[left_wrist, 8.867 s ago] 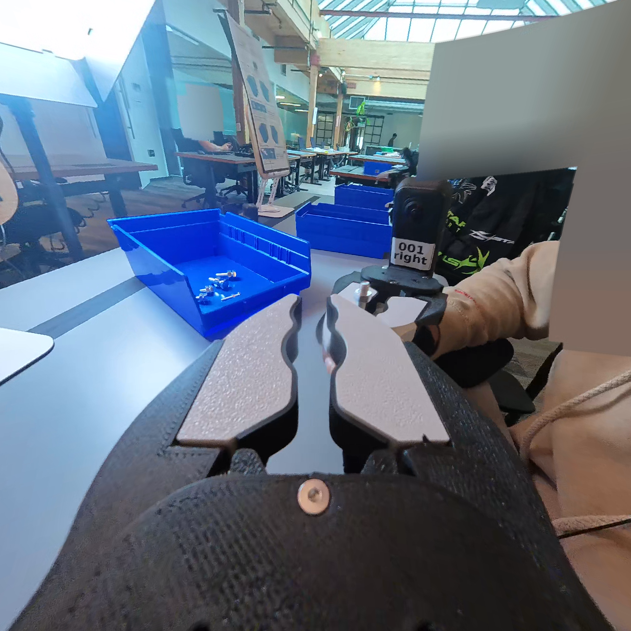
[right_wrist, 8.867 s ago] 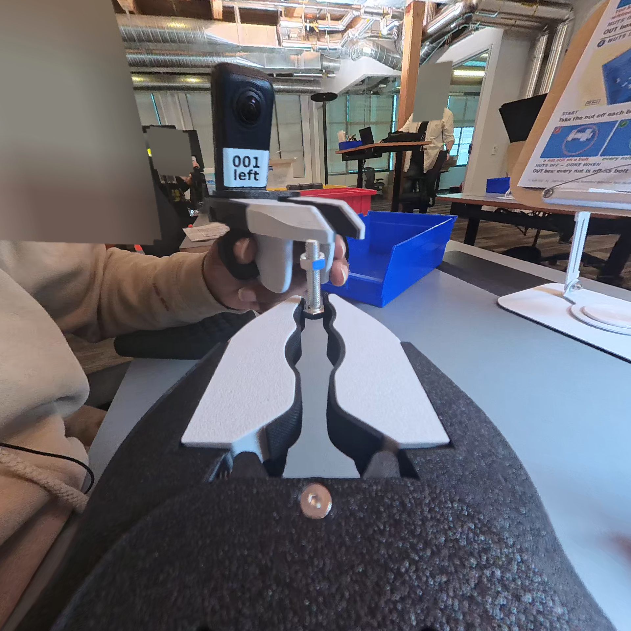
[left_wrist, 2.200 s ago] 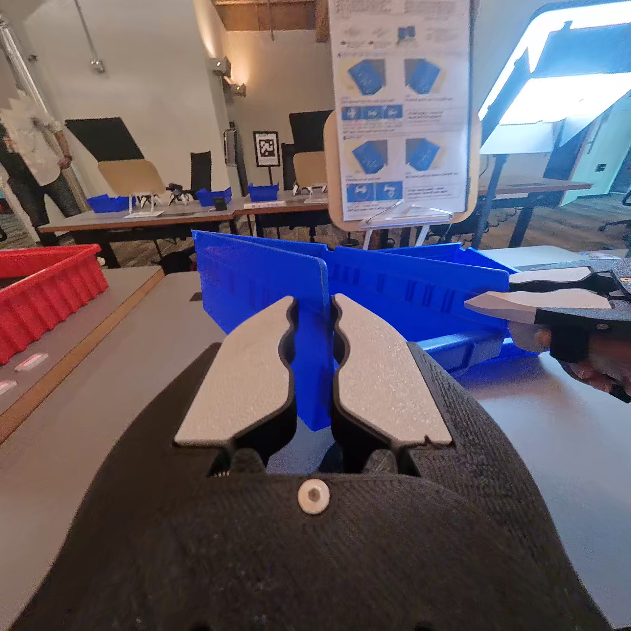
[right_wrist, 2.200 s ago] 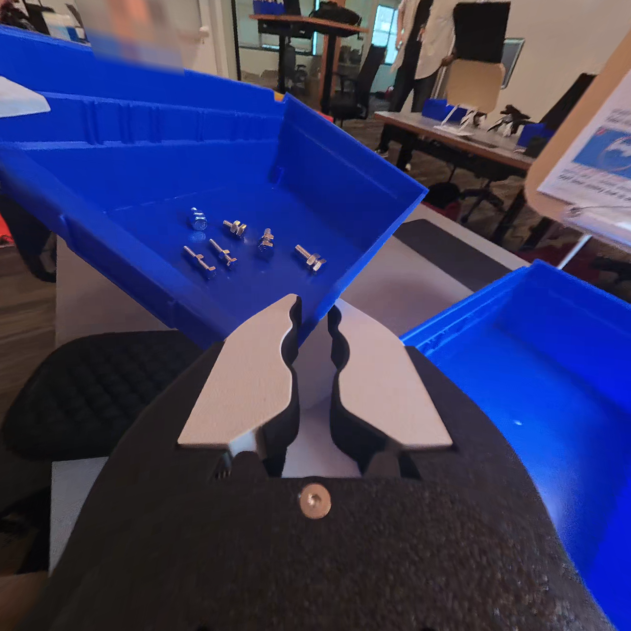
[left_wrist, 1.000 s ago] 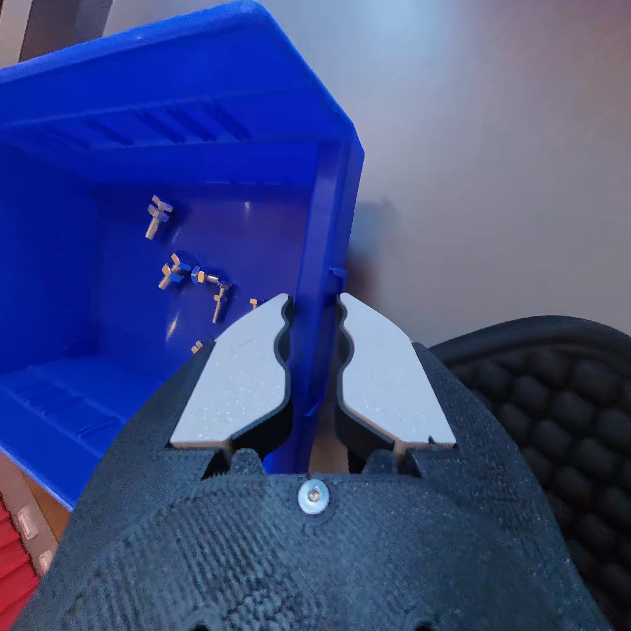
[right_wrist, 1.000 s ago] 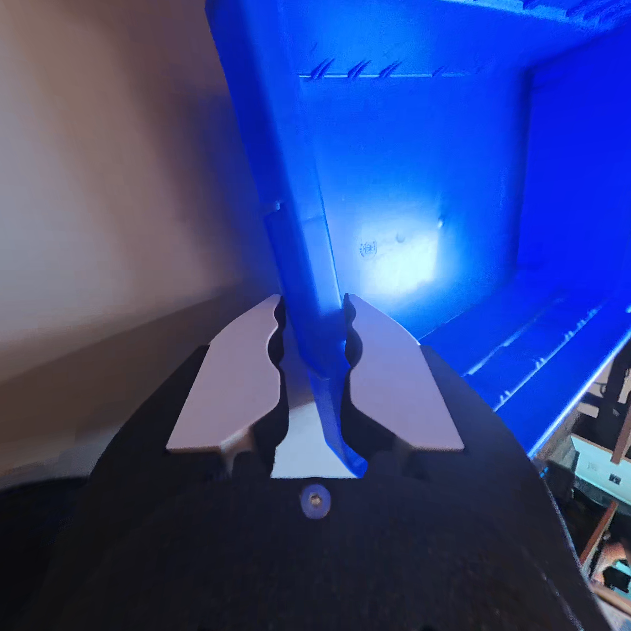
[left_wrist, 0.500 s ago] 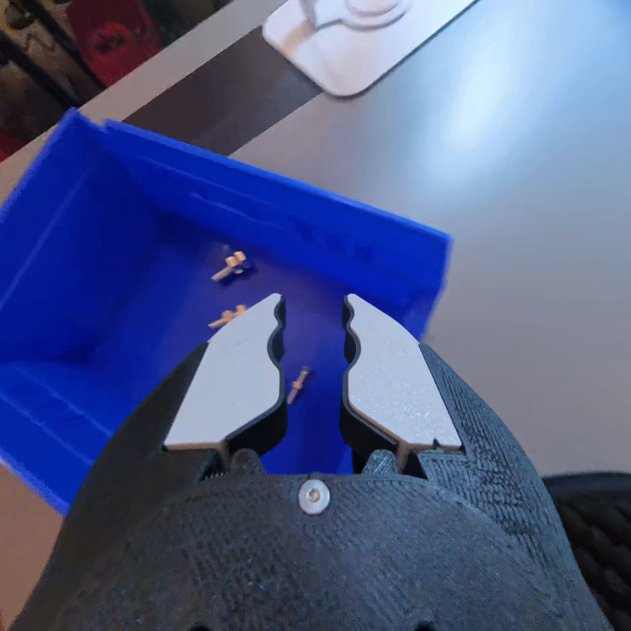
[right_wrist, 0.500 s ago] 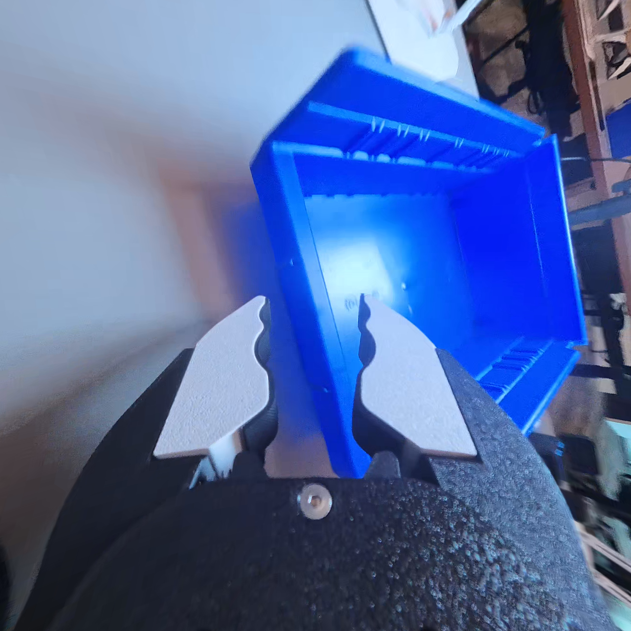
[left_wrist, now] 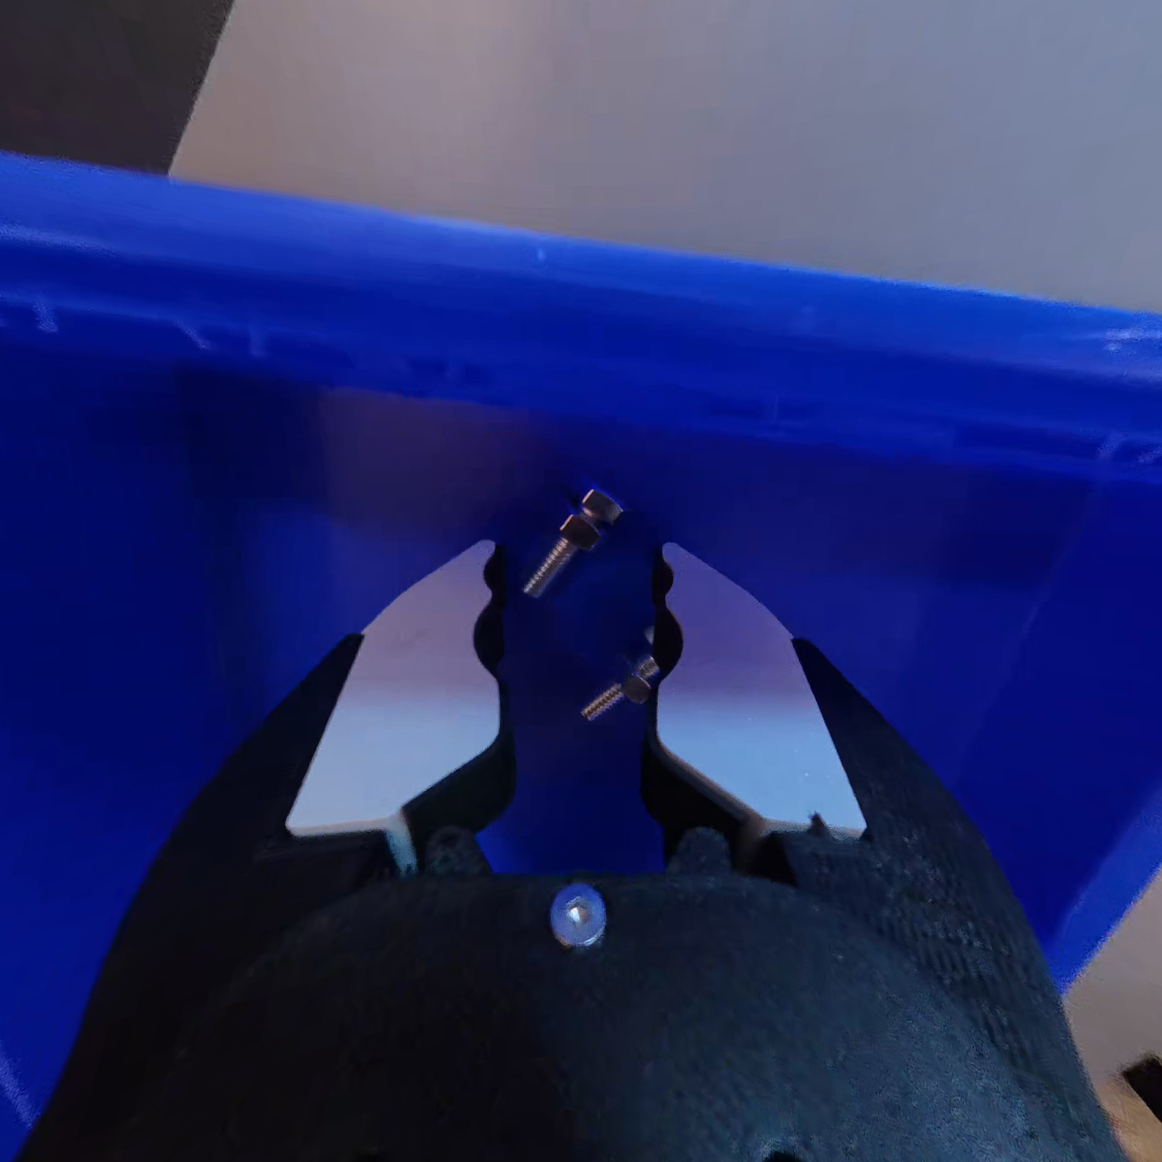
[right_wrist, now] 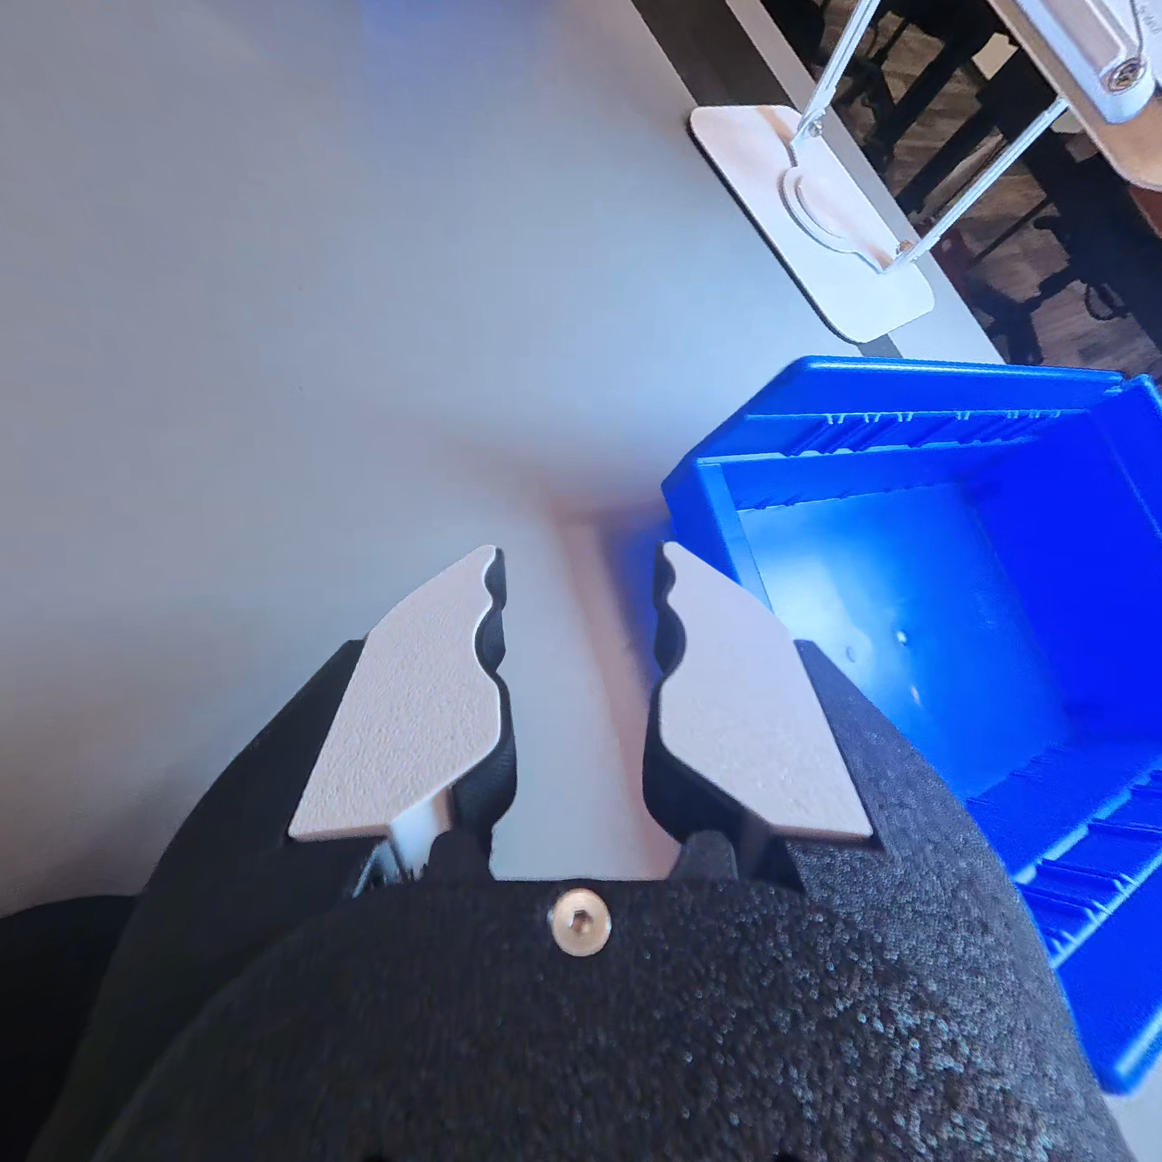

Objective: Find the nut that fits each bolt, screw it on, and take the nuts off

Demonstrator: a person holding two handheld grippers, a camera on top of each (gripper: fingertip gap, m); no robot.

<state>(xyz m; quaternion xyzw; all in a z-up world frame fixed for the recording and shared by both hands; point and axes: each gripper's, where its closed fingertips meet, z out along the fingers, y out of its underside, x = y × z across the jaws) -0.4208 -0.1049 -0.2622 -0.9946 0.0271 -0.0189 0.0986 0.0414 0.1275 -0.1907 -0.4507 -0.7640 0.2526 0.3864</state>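
In the left wrist view my left gripper (left_wrist: 577,553) is open and empty, reaching down into a blue bin (left_wrist: 566,302). A bolt with a nut on it (left_wrist: 571,543) lies on the bin floor just beyond the fingertips. A second bolt with a nut (left_wrist: 619,686) lies between the fingers, close to the right finger (left_wrist: 729,679). In the right wrist view my right gripper (right_wrist: 577,556) is open and empty above the grey table (right_wrist: 283,314), just left of a second blue bin (right_wrist: 930,603) whose floor looks bare.
A white stand base (right_wrist: 811,220) with thin metal legs sits on the table near its far edge. Beyond that edge are a dark floor and furniture. A black padded chair (right_wrist: 50,930) shows at the lower left of the right wrist view. Tip to tip, the grippers are about 55 centimeters apart.
My left gripper has dropped lower into the bin and closer to the bolts. My right gripper has let go of the other bin's wall, opened wider and moved left off it.
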